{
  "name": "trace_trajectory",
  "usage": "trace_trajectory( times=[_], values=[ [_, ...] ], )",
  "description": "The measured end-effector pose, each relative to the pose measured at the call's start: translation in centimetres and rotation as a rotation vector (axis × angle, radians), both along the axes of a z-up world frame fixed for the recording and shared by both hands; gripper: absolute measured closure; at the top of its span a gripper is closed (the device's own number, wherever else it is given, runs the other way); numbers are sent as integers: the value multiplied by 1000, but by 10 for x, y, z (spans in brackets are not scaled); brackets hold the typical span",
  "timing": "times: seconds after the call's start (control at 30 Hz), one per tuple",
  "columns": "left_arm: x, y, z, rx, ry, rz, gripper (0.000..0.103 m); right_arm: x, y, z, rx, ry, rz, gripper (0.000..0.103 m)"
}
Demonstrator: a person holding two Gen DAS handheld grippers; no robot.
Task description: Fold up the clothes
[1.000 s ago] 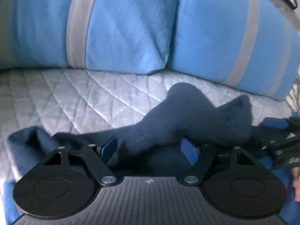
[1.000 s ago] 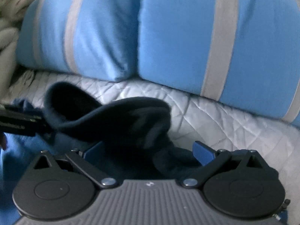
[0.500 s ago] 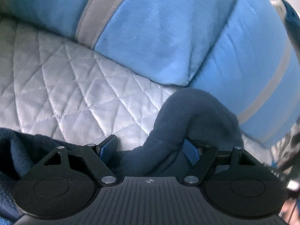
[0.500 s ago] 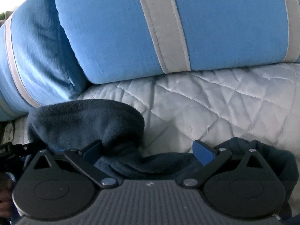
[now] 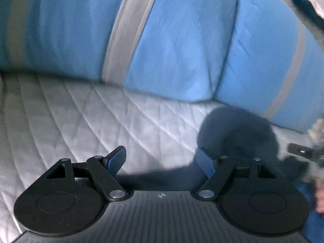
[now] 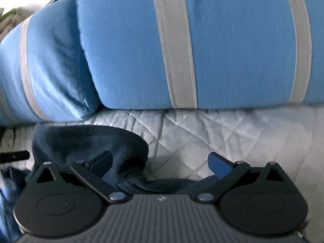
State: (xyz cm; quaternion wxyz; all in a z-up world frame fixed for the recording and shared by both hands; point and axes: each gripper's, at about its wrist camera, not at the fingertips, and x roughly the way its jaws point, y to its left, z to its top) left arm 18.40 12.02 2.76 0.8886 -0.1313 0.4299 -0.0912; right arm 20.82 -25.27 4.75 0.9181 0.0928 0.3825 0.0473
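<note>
A dark navy fleece garment [image 5: 237, 133] lies bunched on the quilted cover, low and right in the left wrist view. Its edge runs under my left gripper [image 5: 161, 161], which stands open; the fold sits just behind the right-hand fingertip [image 5: 205, 163] and nothing is pinched. In the right wrist view the same garment [image 6: 91, 139] humps up at lower left. My right gripper [image 6: 161, 164] is open too. The fold leans against its left finger [image 6: 101, 162], while the right finger [image 6: 219, 166] is over bare quilt.
Two big blue pillows with grey stripes [image 5: 182, 40] [image 6: 222, 50] wall off the far side of the grey quilted bed cover [image 5: 81, 111] [image 6: 232, 129]. A part of the right gripper [image 5: 301, 151] and a hand [image 5: 321, 200] show at the right edge. Lighter blue cloth [image 6: 8, 202] lies at lower left.
Both grippers slid apart sideways along the garment. The navy hump went from the middle to the right in the left view and to the left in the right view. Jaws stayed wide.
</note>
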Motion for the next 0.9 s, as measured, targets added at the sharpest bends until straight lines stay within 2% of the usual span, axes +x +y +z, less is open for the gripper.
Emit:
trace_trajectory(
  times=[0.07, 0.13, 0.23, 0.33, 0.43, 0.53, 0.67, 0.8, 0.9],
  values=[
    [-1, 6, -3, -56, 34, -44, 27, 1, 2, 2, -13, 41, 48, 0],
    [-1, 4, -5, -62, 39, -95, 27, 4, 3, -3, -4, 96, 83, 0],
    [0, -10, -8, -5, 34, -158, 27, 8, 8, -16, -86, 137, 80, 0],
    [7, -27, -22, 132, 42, -189, 27, 13, 12, -27, -163, 152, 64, 1],
    [11, -35, -30, 248, 17, -172, 27, 17, 16, -34, -258, 118, 21, 1],
    [14, -41, -29, 300, -23, -153, 27, 23, 13, -44, -297, 108, -14, 0],
    [11, -52, -29, 393, -96, -132, 27, 22, 3, -42, -260, 66, -62, 0],
    [6, -50, -16, 393, -162, -100, 26, 10, -4, -20, -240, -48, -133, 0],
    [-15, -56, 15, 431, -326, -78, 27, -2, -2, -2, -172, -118, -108, 0]
  ],
)
